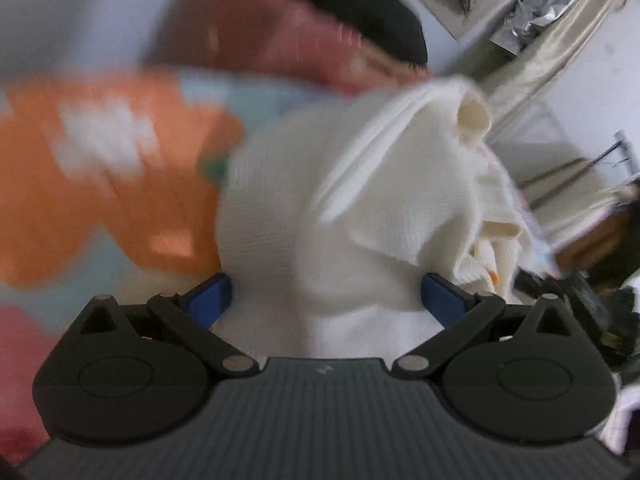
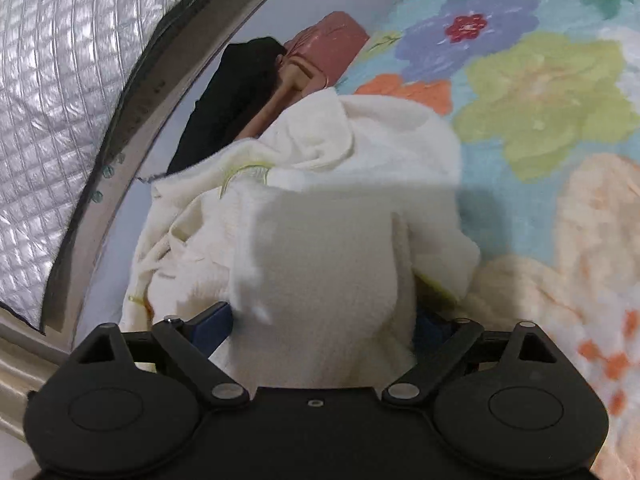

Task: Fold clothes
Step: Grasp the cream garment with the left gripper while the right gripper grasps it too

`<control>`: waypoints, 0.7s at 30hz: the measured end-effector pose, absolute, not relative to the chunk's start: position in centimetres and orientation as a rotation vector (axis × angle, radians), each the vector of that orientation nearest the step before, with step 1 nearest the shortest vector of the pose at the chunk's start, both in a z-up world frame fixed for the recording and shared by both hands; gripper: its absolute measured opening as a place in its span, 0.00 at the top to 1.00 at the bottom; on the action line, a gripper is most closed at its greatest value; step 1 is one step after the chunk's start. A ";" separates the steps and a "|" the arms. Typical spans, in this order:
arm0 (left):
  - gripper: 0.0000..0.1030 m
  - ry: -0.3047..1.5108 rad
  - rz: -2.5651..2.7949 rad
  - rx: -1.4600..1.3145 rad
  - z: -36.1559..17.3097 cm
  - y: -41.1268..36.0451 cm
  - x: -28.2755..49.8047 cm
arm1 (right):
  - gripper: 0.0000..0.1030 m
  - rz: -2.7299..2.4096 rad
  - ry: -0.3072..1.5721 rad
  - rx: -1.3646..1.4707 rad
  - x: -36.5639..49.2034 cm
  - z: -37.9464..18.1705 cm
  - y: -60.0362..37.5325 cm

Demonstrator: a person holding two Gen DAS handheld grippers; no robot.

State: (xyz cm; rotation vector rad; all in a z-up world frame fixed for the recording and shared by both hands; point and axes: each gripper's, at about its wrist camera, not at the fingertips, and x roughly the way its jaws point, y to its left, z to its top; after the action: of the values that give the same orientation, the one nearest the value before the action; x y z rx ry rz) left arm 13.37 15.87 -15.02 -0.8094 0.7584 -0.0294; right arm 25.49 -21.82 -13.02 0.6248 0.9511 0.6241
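Note:
A cream knitted garment [image 1: 360,208] lies bunched on a floral bedspread [image 2: 540,92] and fills the middle of both views. My left gripper [image 1: 324,300] stands open, its blue fingers [image 1: 208,300] wide apart with the cloth heaped between and over them. The fingertips are hidden. My right gripper [image 2: 320,320] is also open. A fold of the same garment [image 2: 328,264] lies between its fingers [image 2: 212,324] and hides the tips. The left wrist view is blurred by motion.
A pink pillow [image 2: 332,44] and a black cloth [image 2: 236,96] lie beyond the garment by the bed's edge. A quilted silver sheet [image 2: 48,100] lies on the left. At the right of the left wrist view are a beige curtain [image 1: 552,48] and dark clutter [image 1: 600,292].

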 end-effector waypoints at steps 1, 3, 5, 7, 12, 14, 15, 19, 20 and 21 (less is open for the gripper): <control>0.00 0.739 -0.032 -0.826 -15.1 15.8 13.4 | 0.12 0.623 0.951 0.603 25.7 -13.0 -21.3; 0.00 0.746 -0.058 -0.798 -15.2 15.1 14.0 | 0.22 0.654 0.945 0.563 25.9 -12.9 -20.1; 0.11 0.745 -0.081 -0.785 -15.4 14.5 14.2 | 0.35 0.685 0.950 0.524 26.0 -12.8 -18.6; 0.31 0.735 -0.114 -0.816 -15.5 14.2 14.2 | 0.46 0.702 0.947 0.478 25.7 -12.7 -17.4; 0.35 0.749 -0.157 -0.851 -15.5 14.0 14.7 | 0.54 0.726 0.862 0.309 22.7 -10.8 -15.2; 0.37 0.755 -0.191 -0.860 -15.4 13.7 14.9 | 0.54 0.735 0.857 0.307 22.0 -10.6 -15.2; 0.37 0.759 -0.212 -0.873 -15.5 13.7 14.9 | 0.55 0.747 0.855 0.306 21.6 -10.6 -15.3; 0.37 0.771 -0.291 -0.858 -14.7 12.7 14.9 | 0.56 0.771 0.860 0.349 20.4 -10.6 -16.6; 0.37 0.776 -0.303 -0.836 -14.4 12.1 14.8 | 0.57 0.767 0.857 0.349 20.1 -10.5 -16.8; 0.37 0.781 -0.319 -0.826 -14.1 11.7 14.8 | 0.57 0.761 0.851 0.346 19.8 -10.3 -17.1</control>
State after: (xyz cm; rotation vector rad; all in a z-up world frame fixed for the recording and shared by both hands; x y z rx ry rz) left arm 14.85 11.70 -14.10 -0.8258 0.7814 -0.3189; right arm 19.80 -17.08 -10.33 0.3458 0.8513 0.7611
